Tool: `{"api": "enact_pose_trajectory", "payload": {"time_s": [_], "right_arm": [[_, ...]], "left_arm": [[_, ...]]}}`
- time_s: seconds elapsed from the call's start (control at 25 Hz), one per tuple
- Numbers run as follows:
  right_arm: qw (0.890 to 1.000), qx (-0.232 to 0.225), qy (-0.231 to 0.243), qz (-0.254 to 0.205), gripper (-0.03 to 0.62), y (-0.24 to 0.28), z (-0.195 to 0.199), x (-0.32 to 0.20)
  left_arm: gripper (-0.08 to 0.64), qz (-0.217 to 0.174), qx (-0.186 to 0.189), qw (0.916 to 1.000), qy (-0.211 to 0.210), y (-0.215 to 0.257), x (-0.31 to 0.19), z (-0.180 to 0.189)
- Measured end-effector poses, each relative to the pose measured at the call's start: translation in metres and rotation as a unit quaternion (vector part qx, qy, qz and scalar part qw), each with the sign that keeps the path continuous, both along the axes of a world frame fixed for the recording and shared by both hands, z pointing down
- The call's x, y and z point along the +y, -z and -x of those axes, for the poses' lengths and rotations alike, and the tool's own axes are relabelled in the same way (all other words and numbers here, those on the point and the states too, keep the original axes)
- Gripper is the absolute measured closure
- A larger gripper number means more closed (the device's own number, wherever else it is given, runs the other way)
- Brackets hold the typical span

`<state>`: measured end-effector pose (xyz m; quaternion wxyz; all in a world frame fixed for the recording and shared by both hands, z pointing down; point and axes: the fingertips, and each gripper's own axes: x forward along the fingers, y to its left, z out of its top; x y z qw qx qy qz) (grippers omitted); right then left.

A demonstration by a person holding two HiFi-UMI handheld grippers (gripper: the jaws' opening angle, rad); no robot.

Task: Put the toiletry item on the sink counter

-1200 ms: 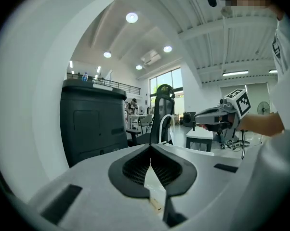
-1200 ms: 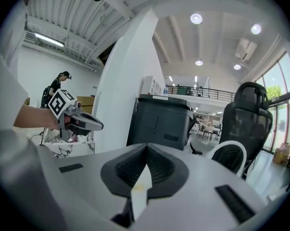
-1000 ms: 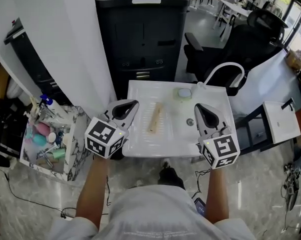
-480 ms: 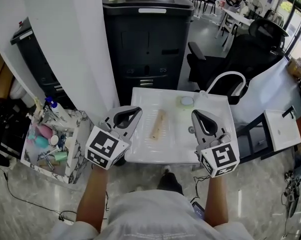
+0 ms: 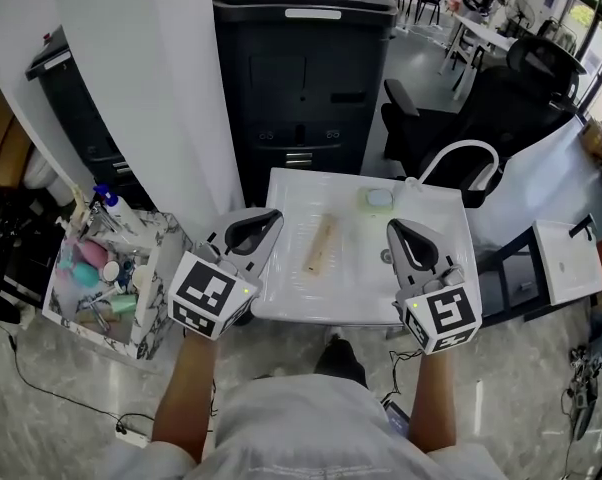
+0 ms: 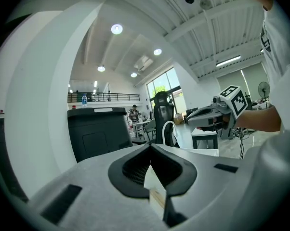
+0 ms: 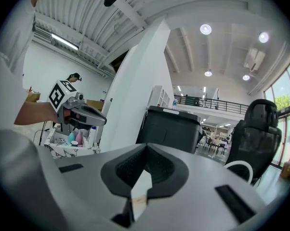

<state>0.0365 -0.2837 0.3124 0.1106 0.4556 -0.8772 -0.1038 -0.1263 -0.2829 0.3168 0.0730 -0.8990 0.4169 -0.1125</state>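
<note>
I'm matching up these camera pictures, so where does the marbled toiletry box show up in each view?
Head view: toiletry box at lower left, left of the white sink.
Left gripper view: not in it.
Right gripper view: at middle left, beside the white pillar.
Shared landmark: the black cabinet, in all three.

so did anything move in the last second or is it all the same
Nothing really changed; only the head view shifted a little. The left gripper and right gripper stay shut and empty near the front of the sink, and nothing was taken hold of or let go. The wooden item on the sink and the basket of toiletries lie as before.
</note>
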Motion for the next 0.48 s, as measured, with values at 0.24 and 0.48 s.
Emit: {"api": "enact_pose_trajectory", "payload": {"time_s": [0.24, 0.48], "right_arm": [[1.000, 0.007, 0.002, -0.004, 0.595, 0.001, -0.004, 0.002], [1.000, 0.008, -0.001, -0.004, 0.595, -0.001, -0.014, 0.006]], "left_arm": [[0.549, -0.004, 0.009, 0.9998, 0.016, 0.002, 0.001, 0.001], [0.549, -0.003, 0.016, 0.9998, 0.013, 0.003, 0.002, -0.007]]}}
